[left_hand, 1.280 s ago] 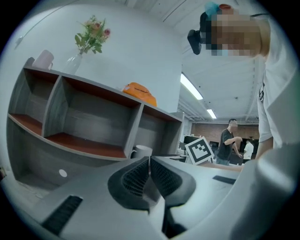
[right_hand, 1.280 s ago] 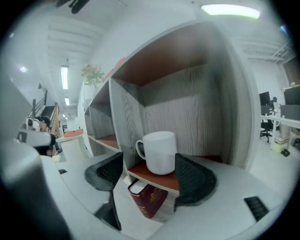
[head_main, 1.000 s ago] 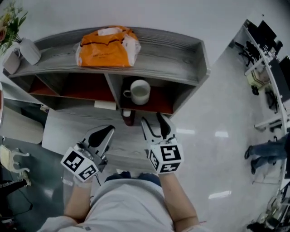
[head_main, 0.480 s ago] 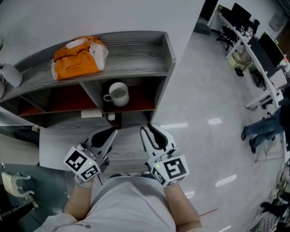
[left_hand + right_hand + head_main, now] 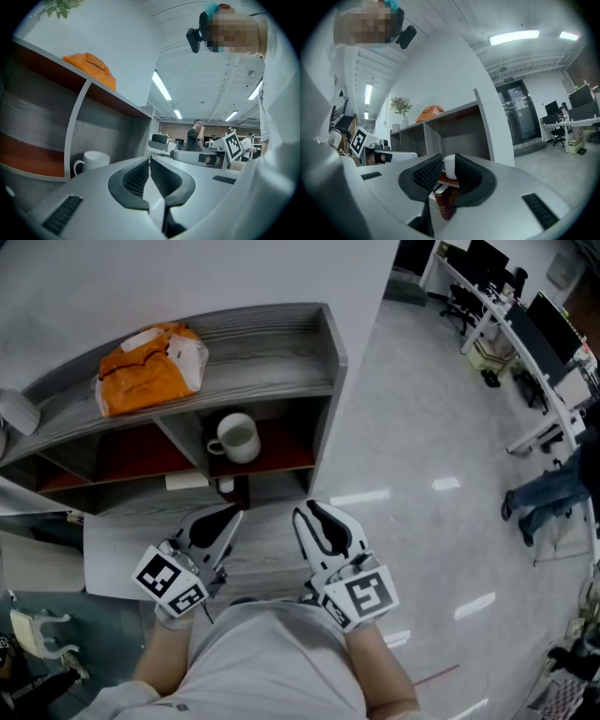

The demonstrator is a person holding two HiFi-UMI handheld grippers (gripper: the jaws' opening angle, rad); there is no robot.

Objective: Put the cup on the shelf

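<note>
The white cup [image 5: 234,437] stands upright in the right compartment of the grey shelf unit [image 5: 281,329], handle to the left. It shows too in the left gripper view [image 5: 93,160] and, far off between the jaws, in the right gripper view [image 5: 450,166]. Both grippers are held low in front of the shelf, apart from the cup. My right gripper [image 5: 305,510] is shut with its tips together and holds nothing. Beside it, my left gripper [image 5: 228,512] is also shut and empty.
An orange bag [image 5: 150,367] lies on the shelf's top board, with a white vase [image 5: 19,413] at its left end. A dark red book [image 5: 242,491] stands below the cup's compartment beside a flat white box [image 5: 187,481]. Desks and chairs [image 5: 525,324] fill the room to the right.
The right gripper's jaws have closed with nothing in them. Both grippers have drawn back a little from the shelf, and the head view has swung to the right.
</note>
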